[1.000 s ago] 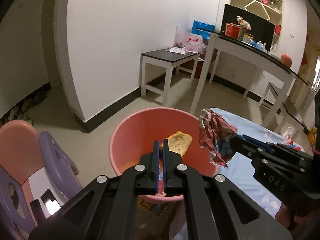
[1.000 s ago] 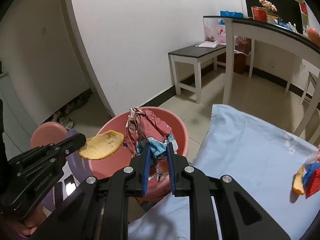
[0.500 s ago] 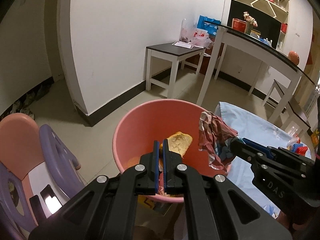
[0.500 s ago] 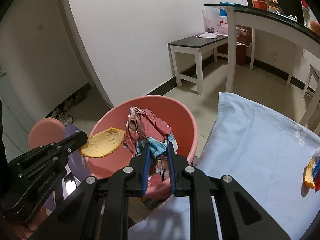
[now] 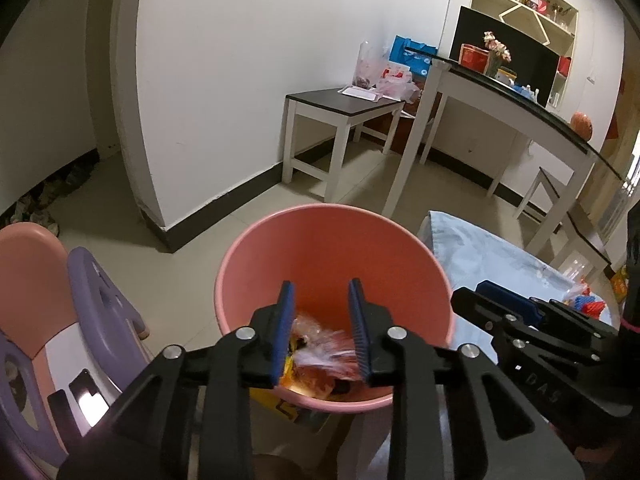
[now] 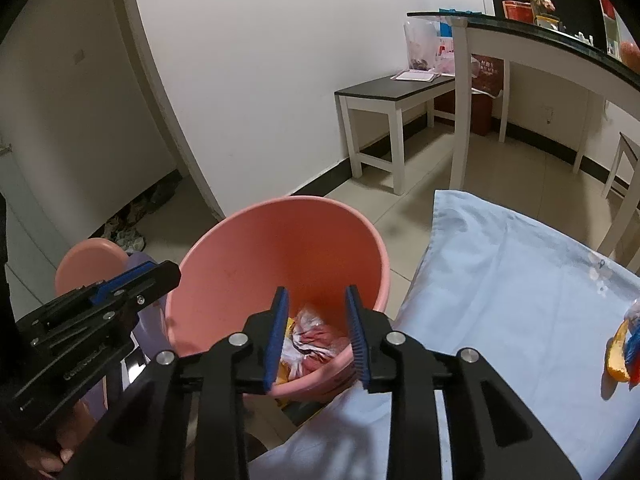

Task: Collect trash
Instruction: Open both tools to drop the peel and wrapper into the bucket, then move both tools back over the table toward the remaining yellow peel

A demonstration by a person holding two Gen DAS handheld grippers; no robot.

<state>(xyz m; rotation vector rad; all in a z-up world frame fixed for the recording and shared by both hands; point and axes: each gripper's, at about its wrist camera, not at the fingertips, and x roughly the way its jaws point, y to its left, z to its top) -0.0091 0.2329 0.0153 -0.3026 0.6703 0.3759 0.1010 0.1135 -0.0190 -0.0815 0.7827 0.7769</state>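
Observation:
A pink plastic bucket (image 5: 332, 240) (image 6: 276, 240) stands on the floor beside the table. Crumpled wrappers (image 6: 316, 340) and orange scraps (image 5: 316, 360) lie at its bottom, blurred in the left wrist view. Above the bucket's near rim my left gripper (image 5: 321, 324) hangs with its jaws opening and nothing between them. My right gripper (image 6: 316, 328) is also over the near rim, jaws opening, empty. Each gripper shows in the other's view: the right one (image 5: 504, 304) at the bucket's right, the left one (image 6: 136, 280) at its left. An orange peel with a red-blue wrapper (image 6: 624, 352) lies on the table.
The table wears a pale blue cloth (image 6: 520, 300). A pink and purple child's chair (image 5: 52, 312) stands left of the bucket. Farther off are a small dark-topped bench (image 5: 344, 108), a long white table (image 5: 520, 100) and a wall corner (image 5: 140, 160).
Both grippers opened. The yellow peel dropped from the left one and the crumpled reddish wrapper dropped from the right one; both now lie in the bucket.

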